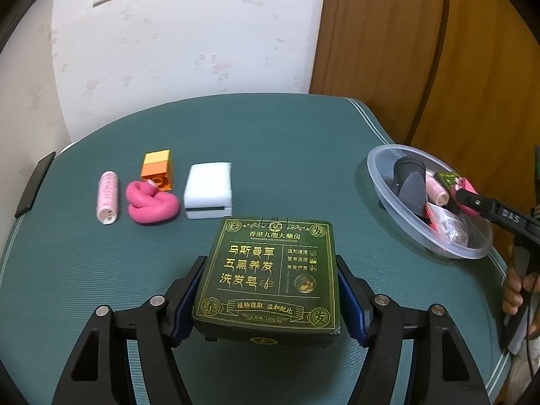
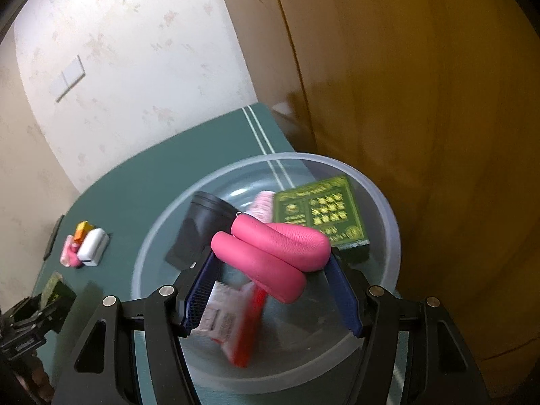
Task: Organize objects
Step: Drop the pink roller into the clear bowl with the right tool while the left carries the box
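Observation:
My left gripper (image 1: pixel 270 270) is shut on a dark green box with gold lettering (image 1: pixel 270 263), its blue pads pressing both sides. Beyond it on the green table (image 1: pixel 287 141) lie a pink hair roller (image 1: pixel 107 197), a knotted pink soft toy (image 1: pixel 152 204), an orange and yellow brick (image 1: pixel 158 170) and a white block (image 1: pixel 209 190). My right gripper (image 2: pixel 273 256) is shut on a folded pink soft toy (image 2: pixel 273 246) above a clear bowl (image 2: pixel 388 216). The bowl holds a black cup (image 2: pixel 206 216), a pink roller (image 2: pixel 263 204), another green box (image 2: pixel 320 212) and a red and white packet (image 2: pixel 236 324).
The bowl (image 1: pixel 381 185) stands near the table's right edge, next to a wooden cupboard (image 1: pixel 422 50). A black phone (image 1: pixel 35 184) lies at the table's left edge. A papered wall (image 1: pixel 185 33) rises behind. A person's hand (image 1: pixel 519 290) grips the right tool.

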